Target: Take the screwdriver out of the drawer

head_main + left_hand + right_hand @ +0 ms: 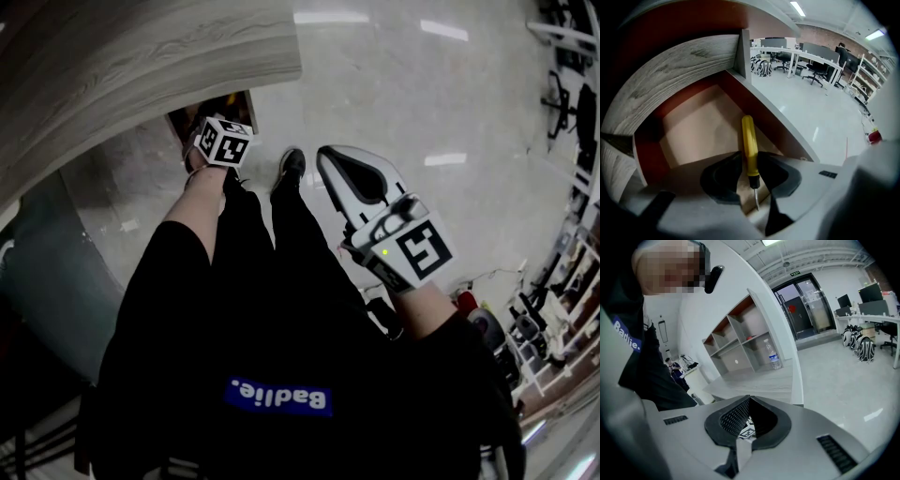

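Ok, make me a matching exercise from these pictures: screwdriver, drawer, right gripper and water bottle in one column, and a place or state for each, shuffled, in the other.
Column one:
1. screwdriver
2. drawer
3. right gripper
4. water bottle

Column two:
A. upright beside the shelves
B. between the jaws of the left gripper
C. jaws together, holding nothing
D. open, with reddish-brown walls

Pairs: 1-B, 2-D, 3-C, 4-A
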Motion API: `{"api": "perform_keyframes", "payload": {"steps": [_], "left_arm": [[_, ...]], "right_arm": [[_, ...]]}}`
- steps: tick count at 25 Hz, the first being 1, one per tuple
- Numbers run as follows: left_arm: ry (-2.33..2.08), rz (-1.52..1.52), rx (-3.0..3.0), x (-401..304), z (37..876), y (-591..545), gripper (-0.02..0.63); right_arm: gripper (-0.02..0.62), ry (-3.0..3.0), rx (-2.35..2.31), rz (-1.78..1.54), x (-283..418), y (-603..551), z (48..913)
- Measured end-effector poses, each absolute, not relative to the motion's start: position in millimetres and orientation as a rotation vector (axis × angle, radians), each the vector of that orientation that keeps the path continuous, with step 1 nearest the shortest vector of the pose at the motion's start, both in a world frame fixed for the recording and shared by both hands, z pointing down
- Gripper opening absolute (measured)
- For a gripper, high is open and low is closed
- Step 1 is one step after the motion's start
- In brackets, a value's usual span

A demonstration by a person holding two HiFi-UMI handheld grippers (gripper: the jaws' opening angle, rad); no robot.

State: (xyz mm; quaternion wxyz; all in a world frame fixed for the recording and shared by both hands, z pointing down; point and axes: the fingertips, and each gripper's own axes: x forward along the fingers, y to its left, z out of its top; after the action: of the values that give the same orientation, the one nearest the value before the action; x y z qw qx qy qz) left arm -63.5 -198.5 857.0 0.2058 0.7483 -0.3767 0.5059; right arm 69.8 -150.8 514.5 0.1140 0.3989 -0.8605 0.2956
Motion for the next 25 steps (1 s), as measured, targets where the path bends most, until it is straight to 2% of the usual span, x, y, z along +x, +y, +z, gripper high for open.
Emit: {"api": "perform_keyframes", "payload": {"steps": [4, 13, 25], "left_arm": [[-1.047, 1.433, 2.089, -65.6, 859.6, -201.3, 0.084], [-1.02, 1.451, 2.056, -74.2, 858.4, -200.3, 0.083], [-1.029, 1.394, 2.139, -74.1, 777.7, -174.9, 0.081]], "right_arm": [[0.029, -2.515, 1.182, 0.873, 70.7, -149.6, 516.4], [0.029, -2.523, 1.193, 0.864, 67.9, -155.5, 508.4], [0.029, -2.606, 1.191, 0.798, 60.6, -141.2, 453.8]]}}
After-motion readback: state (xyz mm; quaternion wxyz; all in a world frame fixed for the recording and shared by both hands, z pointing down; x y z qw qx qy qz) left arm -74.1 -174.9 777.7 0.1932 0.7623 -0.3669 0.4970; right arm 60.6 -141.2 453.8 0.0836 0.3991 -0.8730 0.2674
